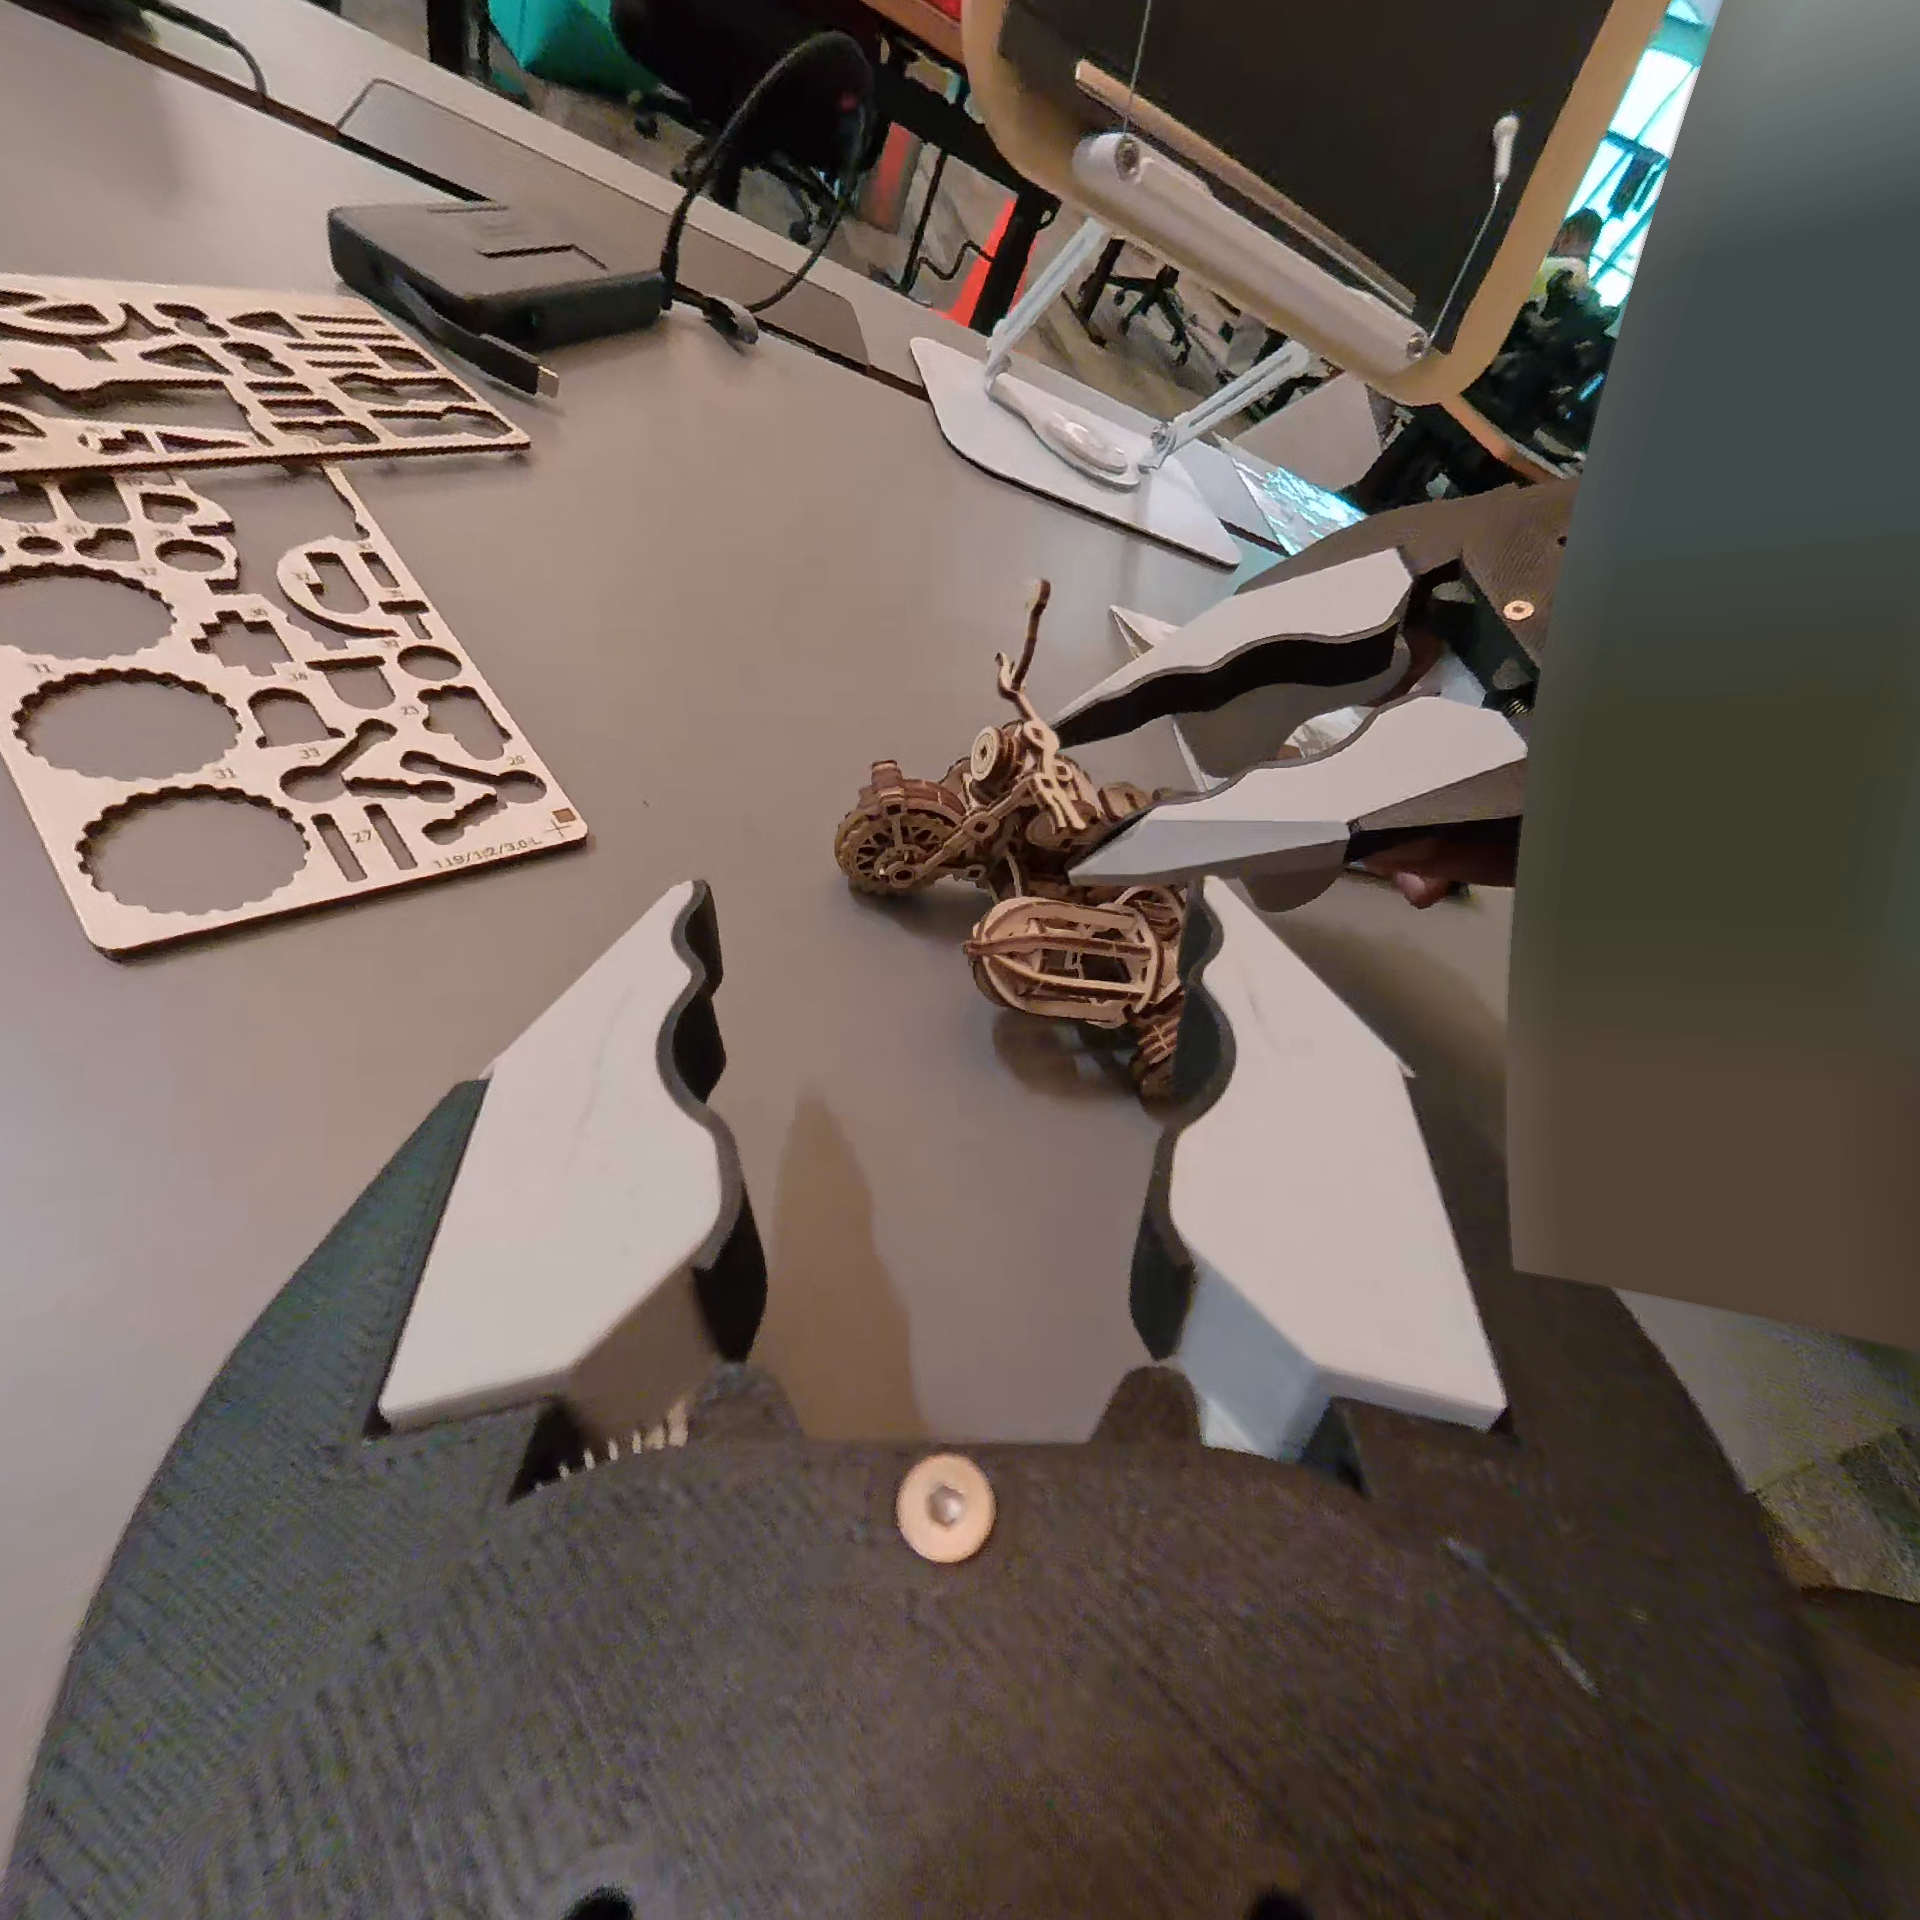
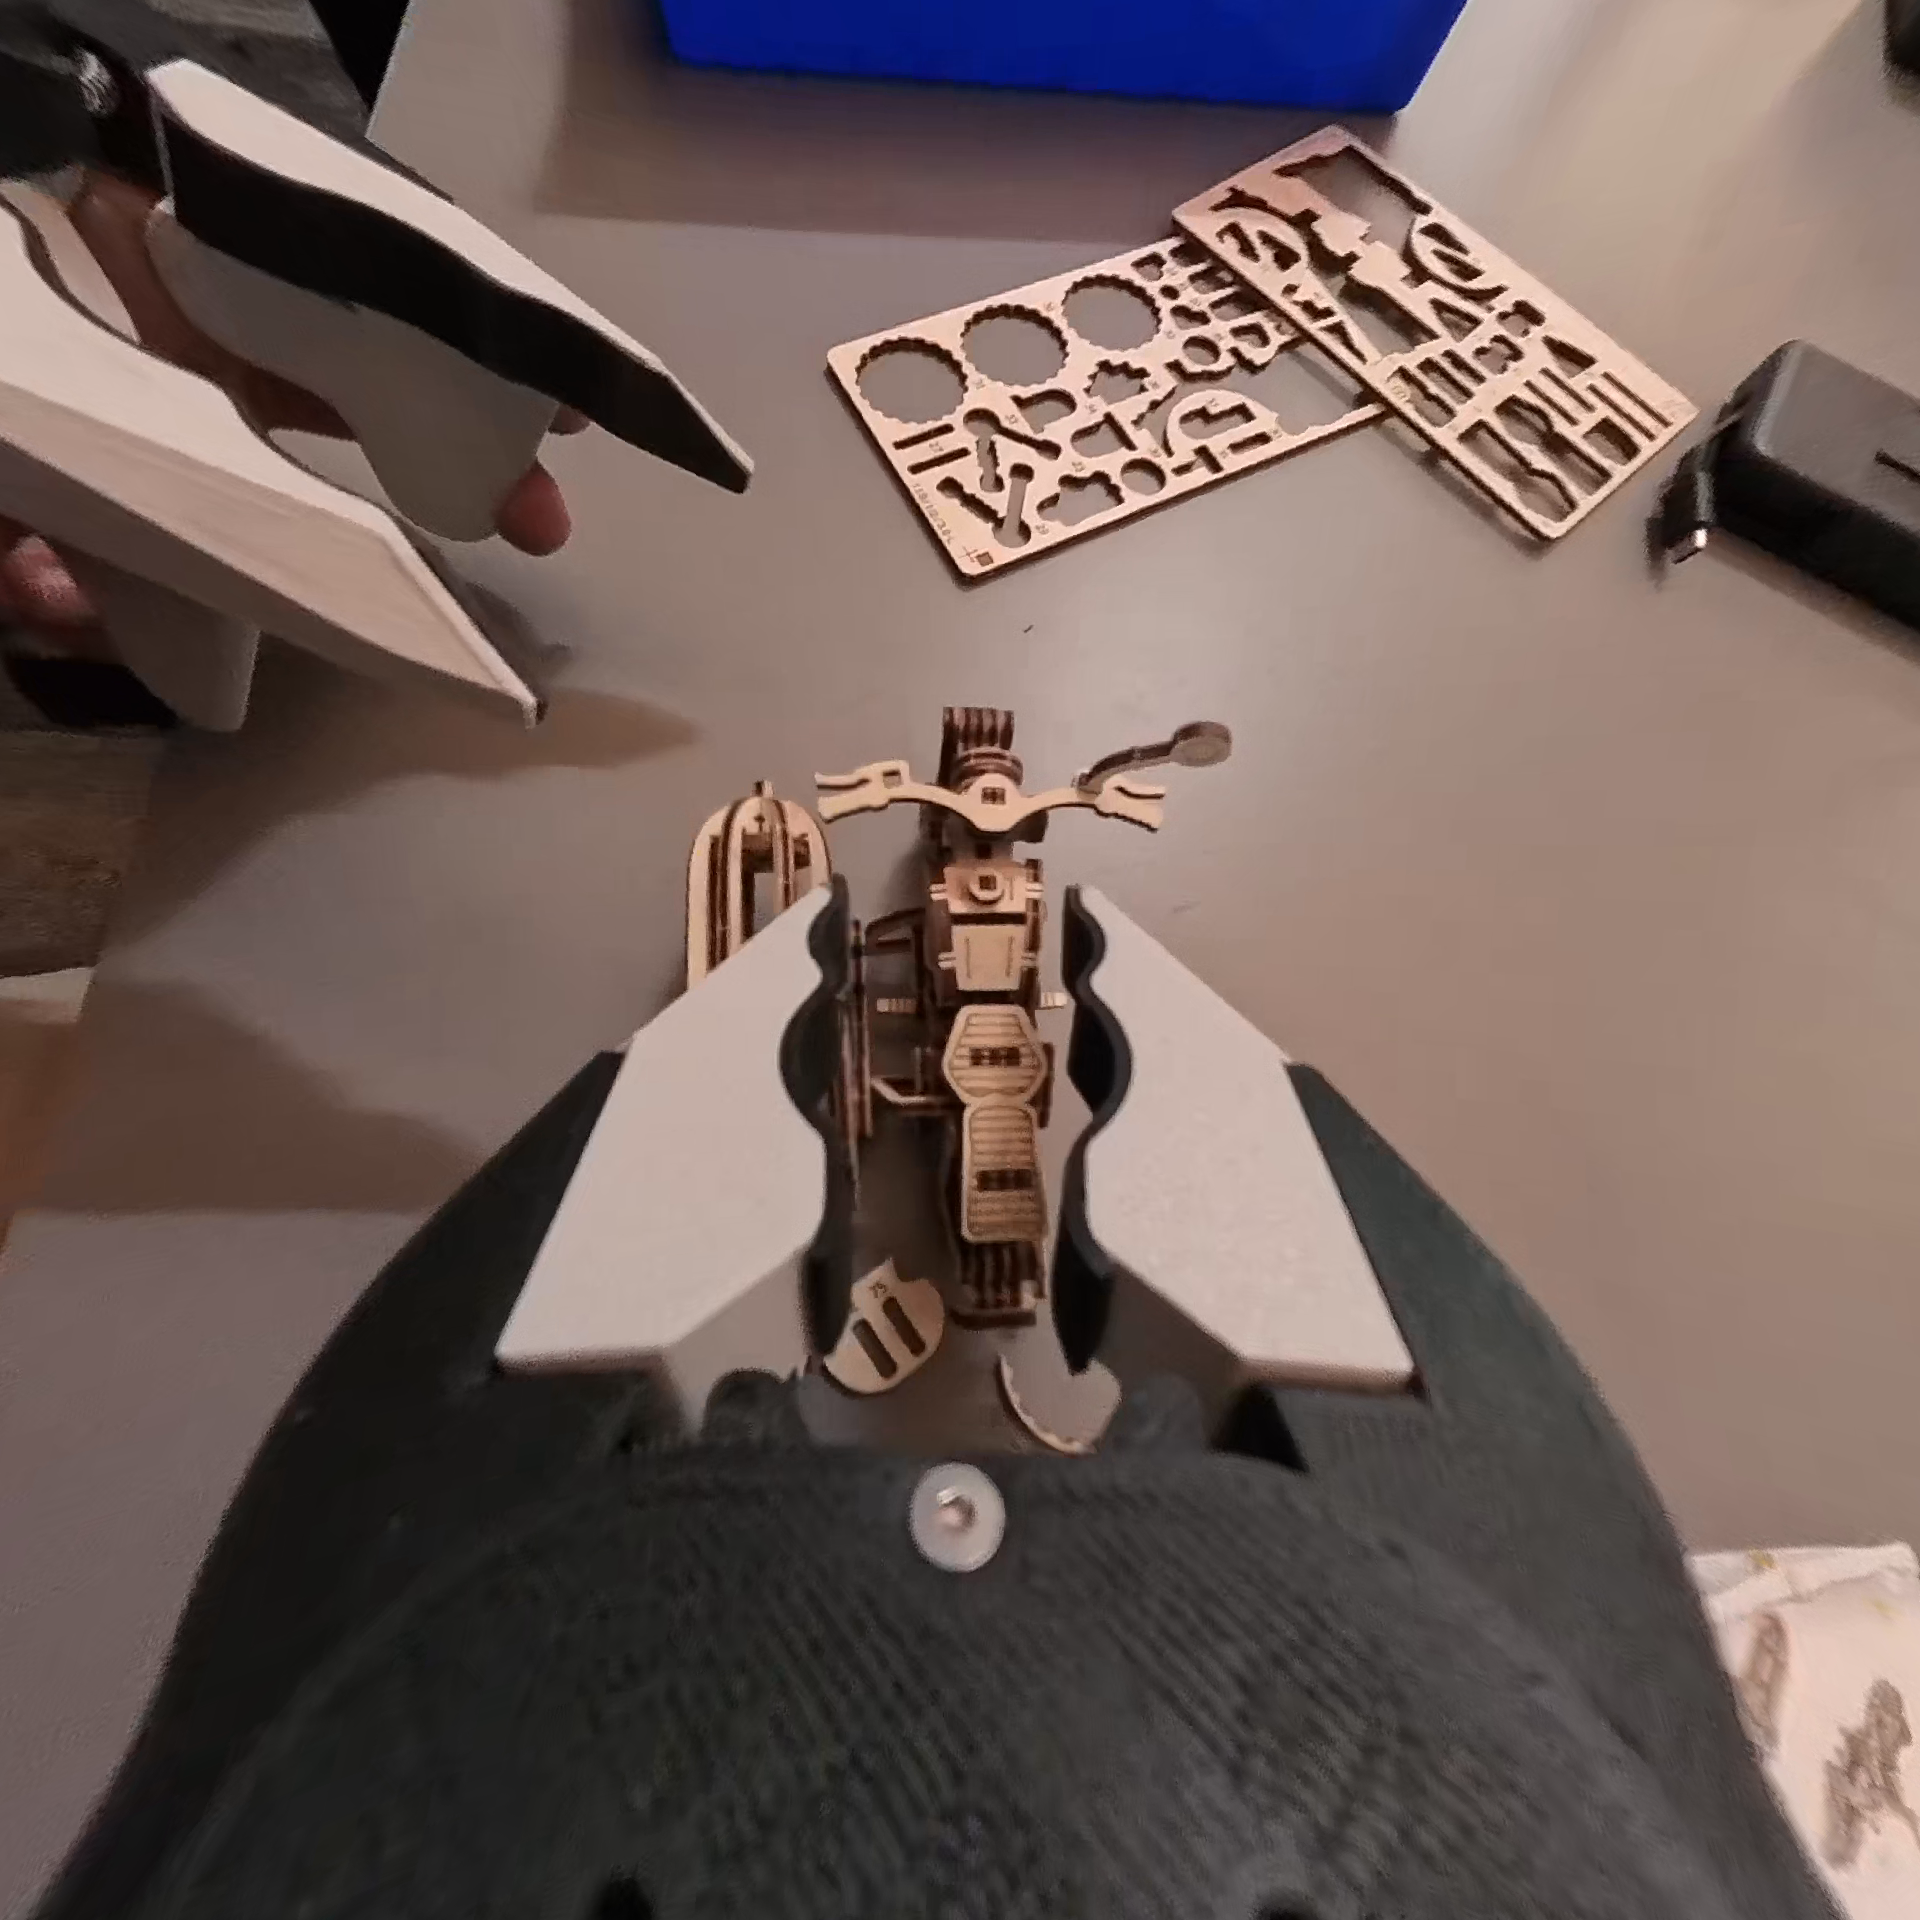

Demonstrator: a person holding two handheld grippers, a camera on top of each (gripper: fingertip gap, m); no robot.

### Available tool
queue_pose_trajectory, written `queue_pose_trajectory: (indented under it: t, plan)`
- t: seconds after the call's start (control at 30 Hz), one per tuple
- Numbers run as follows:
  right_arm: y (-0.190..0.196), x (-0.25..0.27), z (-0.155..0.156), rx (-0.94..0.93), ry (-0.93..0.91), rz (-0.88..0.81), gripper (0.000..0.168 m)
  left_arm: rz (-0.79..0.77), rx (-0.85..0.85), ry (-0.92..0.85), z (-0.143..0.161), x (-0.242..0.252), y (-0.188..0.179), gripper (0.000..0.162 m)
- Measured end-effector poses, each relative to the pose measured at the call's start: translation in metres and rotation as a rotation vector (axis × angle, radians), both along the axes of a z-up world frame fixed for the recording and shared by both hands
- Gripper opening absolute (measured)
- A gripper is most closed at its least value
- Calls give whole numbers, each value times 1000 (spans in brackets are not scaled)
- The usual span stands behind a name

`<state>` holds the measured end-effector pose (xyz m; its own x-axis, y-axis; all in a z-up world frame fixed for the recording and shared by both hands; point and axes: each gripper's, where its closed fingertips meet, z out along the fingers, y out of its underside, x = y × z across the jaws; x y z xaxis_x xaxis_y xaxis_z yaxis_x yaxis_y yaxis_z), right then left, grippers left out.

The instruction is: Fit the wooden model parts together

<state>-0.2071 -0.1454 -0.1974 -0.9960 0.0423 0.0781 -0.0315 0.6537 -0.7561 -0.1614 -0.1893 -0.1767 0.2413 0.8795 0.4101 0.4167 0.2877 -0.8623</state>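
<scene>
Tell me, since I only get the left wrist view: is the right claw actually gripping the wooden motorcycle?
Observer: No. The right wrist view shows the right claw open. Its fingers straddle the motorcycle, with a gap showing beside the seat.
Operator: Any loose parts hidden from me?
Observer: Yes. A rounded slotted piece lies on the table between the fingers, near the claw's base.
Operator: Anything past the punched-out sheets?
Observer: A blue bin at the table's far side.
</scene>
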Motion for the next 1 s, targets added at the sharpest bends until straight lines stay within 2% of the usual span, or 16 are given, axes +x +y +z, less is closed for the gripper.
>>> queue_pose_trajectory:
  t: [0.43,0.7,1.0]
  plan:
    - [-2,-4,-8,23,9,9,33,-7,6,4,1,1,2,87]
    - [-3,-7,-10,19,7,11,22,-4,9,-1,-1,1,1,87]
    - [-5,-6,-10,8,-2,20,21,0,5,-13,-5,0,0,88]
